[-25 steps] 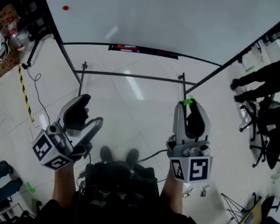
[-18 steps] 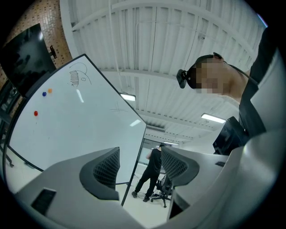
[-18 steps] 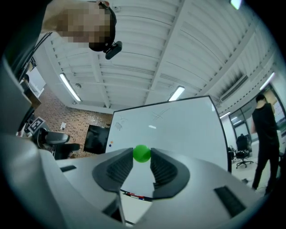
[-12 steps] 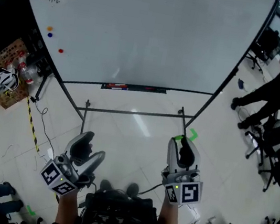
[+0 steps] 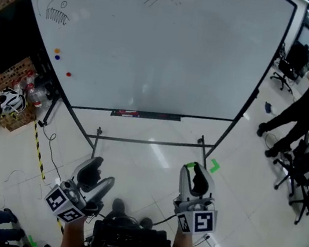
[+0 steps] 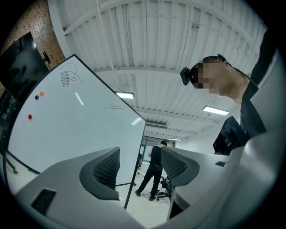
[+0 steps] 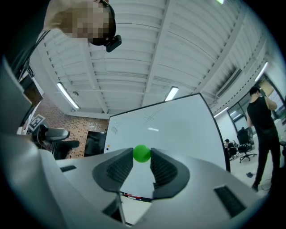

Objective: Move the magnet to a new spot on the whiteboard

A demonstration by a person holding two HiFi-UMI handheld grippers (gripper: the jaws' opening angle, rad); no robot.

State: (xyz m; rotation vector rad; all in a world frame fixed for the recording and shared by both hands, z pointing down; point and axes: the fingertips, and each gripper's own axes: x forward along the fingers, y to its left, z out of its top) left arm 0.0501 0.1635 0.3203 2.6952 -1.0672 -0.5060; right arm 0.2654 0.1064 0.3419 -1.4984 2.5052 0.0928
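While pinching the green magnet (image 7: 142, 152) in the right gripper (image 7: 142, 158), left gripper (image 6: 139, 161) agape and empty, meet the whiteboard (image 5: 166, 51) squarely.

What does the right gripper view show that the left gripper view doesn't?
Only the right gripper view shows the green magnet, pinched between the tips of the right claw. Only the left gripper view shows the left claw, open with nothing in it. Both views show the whiteboard, the ceiling lights and a person in black standing off to the side.
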